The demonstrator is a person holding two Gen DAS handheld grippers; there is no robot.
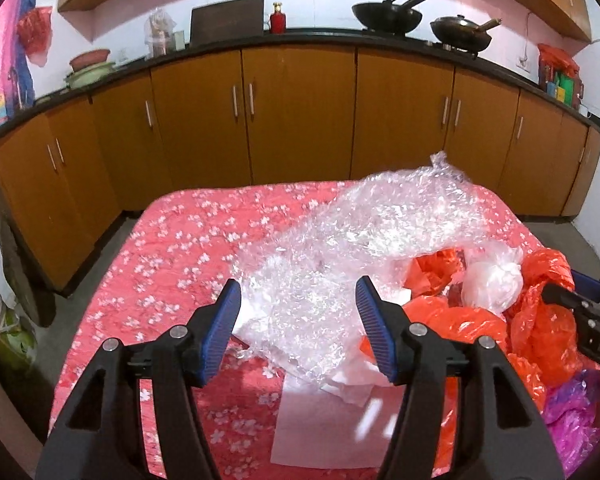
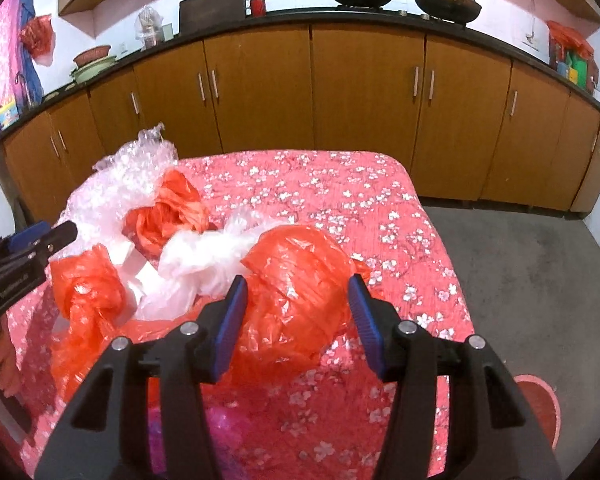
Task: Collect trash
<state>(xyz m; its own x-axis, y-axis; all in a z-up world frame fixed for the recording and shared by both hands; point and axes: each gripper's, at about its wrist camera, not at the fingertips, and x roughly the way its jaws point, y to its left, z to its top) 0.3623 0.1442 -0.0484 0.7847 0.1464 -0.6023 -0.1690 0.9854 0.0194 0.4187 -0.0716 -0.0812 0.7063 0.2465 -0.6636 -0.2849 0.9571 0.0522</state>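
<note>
Over the table with the red flowered cloth (image 1: 172, 240), both tools hang above a heap of trash. Left gripper (image 1: 298, 328) first: its blue pads stand well apart, about half open, nothing pinched between them. Crumpled bubble wrap (image 1: 364, 232) shows in the gap and spreads away toward the far edge of the table, but whether the pads touch it I can't tell. White paper (image 1: 320, 416) lies flat on the cloth under the near end of the wrap.

Now the right gripper (image 2: 298, 320): jaws moderately open too, and empty. An orange plastic bag (image 2: 300, 280), balled up, shows between the pads; its sides look just clear of them, no squeeze visible. Beside it to the left lies a white plastic bag (image 2: 196, 264), then a second orange bag (image 2: 84, 284), a third (image 2: 168, 212) behind, against the bubble wrap. A purple bag (image 1: 576, 412) lies at the near edge of the heap.

Brown cabinets (image 1: 300, 116) run along the far wall.
</note>
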